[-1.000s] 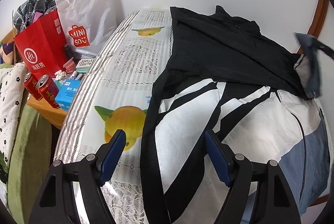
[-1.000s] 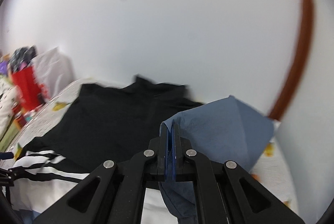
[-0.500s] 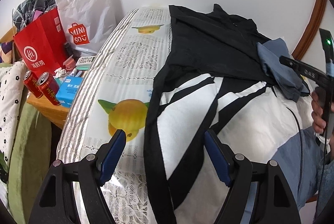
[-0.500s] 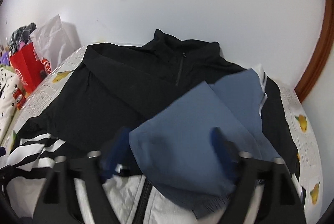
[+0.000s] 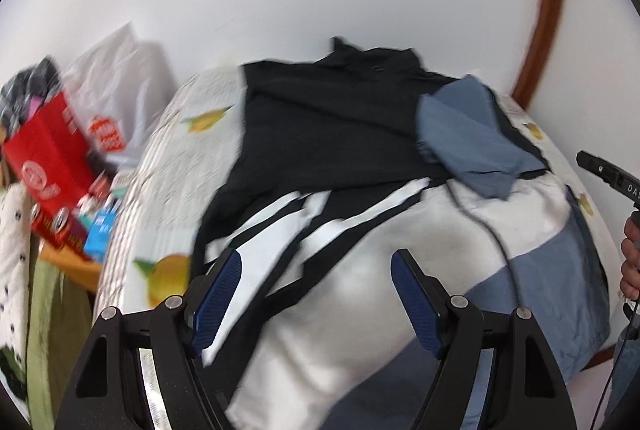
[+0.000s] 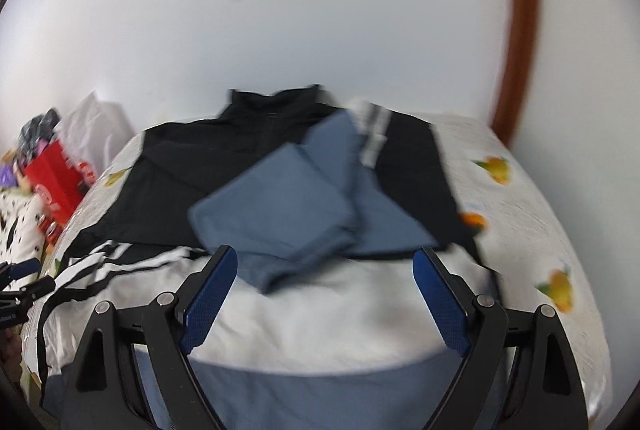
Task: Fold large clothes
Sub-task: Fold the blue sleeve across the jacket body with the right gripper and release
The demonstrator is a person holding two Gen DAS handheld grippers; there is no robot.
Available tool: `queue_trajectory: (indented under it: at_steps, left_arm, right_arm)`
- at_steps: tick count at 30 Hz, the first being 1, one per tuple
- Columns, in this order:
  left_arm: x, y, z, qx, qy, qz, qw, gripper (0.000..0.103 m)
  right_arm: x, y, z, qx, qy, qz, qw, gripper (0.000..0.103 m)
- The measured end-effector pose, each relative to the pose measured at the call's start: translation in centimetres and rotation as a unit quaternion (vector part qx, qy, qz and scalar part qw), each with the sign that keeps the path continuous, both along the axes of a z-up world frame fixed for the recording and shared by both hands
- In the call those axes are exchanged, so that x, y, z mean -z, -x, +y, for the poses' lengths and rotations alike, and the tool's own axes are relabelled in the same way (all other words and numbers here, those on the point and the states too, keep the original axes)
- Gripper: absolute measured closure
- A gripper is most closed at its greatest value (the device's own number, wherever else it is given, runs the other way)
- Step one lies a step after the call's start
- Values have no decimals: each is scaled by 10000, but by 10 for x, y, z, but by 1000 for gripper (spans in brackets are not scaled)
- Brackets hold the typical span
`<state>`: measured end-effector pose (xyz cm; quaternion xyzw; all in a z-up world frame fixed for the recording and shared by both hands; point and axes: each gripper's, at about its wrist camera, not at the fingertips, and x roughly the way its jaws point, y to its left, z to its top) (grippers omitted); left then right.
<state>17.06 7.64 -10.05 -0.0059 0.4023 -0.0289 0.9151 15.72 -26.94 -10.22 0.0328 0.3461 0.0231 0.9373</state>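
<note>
One sleeve lying folded already: blue sleeve [image 6: 280,205] resting across the black chest of the jacket [image 6: 192,169], which is spreading face-up over most of the fruit-print tablecloth [image 6: 532,213], collar toward the wall, white and blue lower panels hanging toward the near edge. Judging the fold as barely begun: striped left sleeve [image 5: 276,230] still lying out along the jacket's side, body not yet doubled over. Hovering above the white panel, right gripper [image 6: 324,294] with jaws standing wide apart and holding nothing; likewise left gripper [image 5: 316,302], jaws spread, empty, pointing over the striped sleeve. Differing from a second ago: right gripper no longer pinching the blue cuff in the air, having let it drop onto the chest and pulled back toward the hem; left gripper having tilted up and swung rightward, jaws unchanged. Sitting well apart at the left, off the cloth: red paper bag [image 5: 44,157], white shopping bag [image 5: 116,101], soda cans [image 5: 60,226], all blurred by camera motion.
</note>
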Motion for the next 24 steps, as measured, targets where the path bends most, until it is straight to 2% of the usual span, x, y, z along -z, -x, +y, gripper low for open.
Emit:
queue_trajectory:
  at_steps: [3, 7, 10, 17, 24]
  left_arm:
    - [-10, -5, -25, 238, -32, -71, 9997, 27]
    - [-17, -15, -64, 550, -88, -24, 9984, 27]
    - [-17, -30, -97, 803, -130, 120, 9966, 27]
    - [-7, -66, -167, 1219, -364, 316, 9914, 27]
    - [15, -96, -228, 1630, -669, 376, 9836, 27]
  right_arm:
    - [0, 14, -40, 331, 3, 58, 9994, 16]
    - [3, 29, -90, 668, -63, 221, 9975, 26]
    - [5, 40, -123, 850, -132, 280, 9959, 27]
    - [17, 60, -179, 1221, 81, 231, 9922, 30]
    - [34, 61, -217, 1364, -185, 159, 9903, 30]
